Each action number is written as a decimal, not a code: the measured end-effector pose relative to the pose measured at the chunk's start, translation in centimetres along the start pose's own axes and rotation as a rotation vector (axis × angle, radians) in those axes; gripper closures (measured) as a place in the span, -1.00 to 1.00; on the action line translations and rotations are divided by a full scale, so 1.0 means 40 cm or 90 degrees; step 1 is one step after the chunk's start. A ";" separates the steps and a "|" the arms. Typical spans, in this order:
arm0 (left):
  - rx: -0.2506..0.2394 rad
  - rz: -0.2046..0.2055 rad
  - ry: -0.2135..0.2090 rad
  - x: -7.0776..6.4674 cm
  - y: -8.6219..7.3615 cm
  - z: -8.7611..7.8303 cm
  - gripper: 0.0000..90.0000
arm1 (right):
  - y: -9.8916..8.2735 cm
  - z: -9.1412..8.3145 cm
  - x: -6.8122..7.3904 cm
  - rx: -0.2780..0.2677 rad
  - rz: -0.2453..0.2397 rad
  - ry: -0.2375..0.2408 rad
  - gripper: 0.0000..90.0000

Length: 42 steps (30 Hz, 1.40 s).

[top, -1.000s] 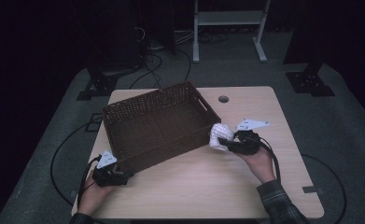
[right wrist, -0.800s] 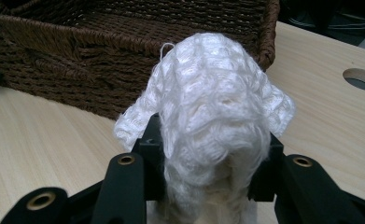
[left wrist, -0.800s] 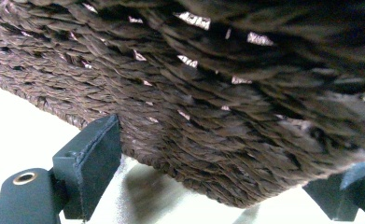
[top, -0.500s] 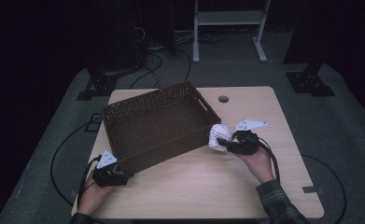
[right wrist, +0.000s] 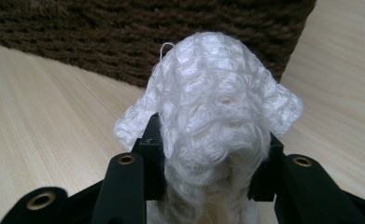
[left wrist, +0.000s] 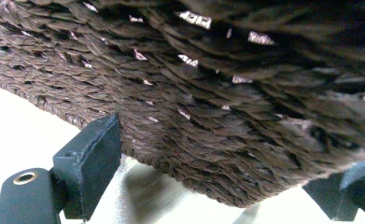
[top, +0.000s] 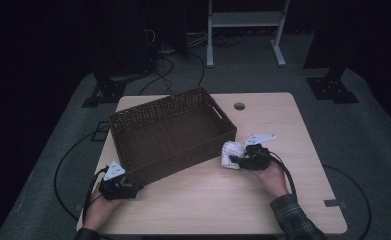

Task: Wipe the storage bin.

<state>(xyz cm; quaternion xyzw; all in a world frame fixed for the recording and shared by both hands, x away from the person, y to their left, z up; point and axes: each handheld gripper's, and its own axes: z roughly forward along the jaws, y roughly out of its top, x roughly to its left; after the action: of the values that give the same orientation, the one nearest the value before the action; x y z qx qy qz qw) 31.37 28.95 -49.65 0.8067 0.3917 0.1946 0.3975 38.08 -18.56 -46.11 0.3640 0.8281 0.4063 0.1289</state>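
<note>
Right gripper [right wrist: 203, 186]: fingers [right wrist: 124, 186] clamped on a bunched white knitted cloth [right wrist: 213, 112], which bulges up and forward out of the grip, a flap hanging to either side. Cloth just above the pale wooden desk [right wrist: 45, 116]; whether it touches the wood, cannot tell. Directly ahead, the dark woven wall of a wicker basket [right wrist: 124, 28], near but apart from the cloth. In the high view, same gripper [top: 240, 161] off the basket's near right corner, cloth [top: 231, 154] just beside that corner, the hand [top: 270, 177] and a plaid sleeve [top: 295, 220] trailing back to the desk's front edge.

Left gripper [left wrist: 217, 186]: fingers [left wrist: 87, 168] spread wide to either side of the basket's rounded lower corner [left wrist: 208, 116]; not clear whether the pads press on the weave. Basket corner raised a little off the desk there, a shadow beneath it. In the high view, this gripper [top: 128, 189] at the basket's near left corner, hand [top: 100, 210] behind it at the desk's front edge.

Basket [top: 170, 135] lying skewed on the left half of the desk [top: 283, 115], open side up, handle slot in its right wall.
</note>
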 end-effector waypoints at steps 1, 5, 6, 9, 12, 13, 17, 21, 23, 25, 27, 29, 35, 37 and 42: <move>0.000 0.000 0.000 0.000 0.000 0.000 -0.71 | -0.003 0.005 0.000 0.005 0.000 0.000 0.29; 0.000 0.000 0.001 0.000 0.000 0.000 -0.70 | -0.013 0.019 0.000 0.019 0.001 0.002 0.29; 0.000 0.000 0.001 0.000 0.000 0.000 -0.70 | -0.016 0.023 -0.001 0.023 0.004 0.004 0.29; -0.001 0.000 0.001 -0.001 0.000 0.000 -0.70 | -0.022 0.031 -0.001 0.028 0.003 0.006 0.29; 0.000 0.000 0.001 0.000 0.000 0.000 -0.70 | -0.022 0.032 -0.002 0.028 0.005 0.008 0.29; 0.000 0.000 0.001 0.000 0.000 0.000 -0.70 | -0.021 0.031 -0.003 0.027 0.005 0.008 0.29; 0.000 -0.001 0.001 -0.001 0.000 0.000 -0.70 | -0.014 0.014 -0.001 0.011 0.005 0.006 0.29; 0.000 -0.001 0.001 0.000 0.000 0.000 -0.70 | 0.003 -0.011 0.003 -0.015 0.004 0.008 0.29; 0.000 -0.001 0.001 0.000 0.000 0.000 -0.70 | 0.011 -0.021 0.004 -0.024 0.002 0.007 0.29; 0.000 -0.001 0.001 0.000 0.000 0.000 -0.70 | 0.018 -0.031 0.007 -0.036 0.001 0.008 0.29; 0.000 -0.001 0.001 0.000 0.000 0.000 -0.70 | 0.026 -0.040 0.010 -0.044 0.000 0.009 0.29; 0.000 0.000 0.001 0.000 0.000 0.000 -0.70 | 0.032 -0.049 0.015 -0.056 -0.003 0.011 0.29; 0.000 -0.001 0.000 0.000 0.000 0.000 -0.70 | 0.056 -0.069 0.028 -0.074 -0.019 0.009 0.29; 0.000 -0.001 0.000 0.000 0.000 0.000 -0.70 | 0.063 -0.077 0.032 -0.082 -0.024 0.009 0.30; 0.000 -0.001 0.000 0.000 0.000 0.000 -0.70 | 0.082 -0.091 0.039 -0.083 -0.041 0.009 0.30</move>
<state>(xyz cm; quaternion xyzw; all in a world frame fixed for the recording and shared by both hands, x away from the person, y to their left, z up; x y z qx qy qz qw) 31.36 28.96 -49.66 0.8064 0.3926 0.1942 0.3974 36.76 -18.22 -41.15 0.3253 0.8121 0.4575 0.1594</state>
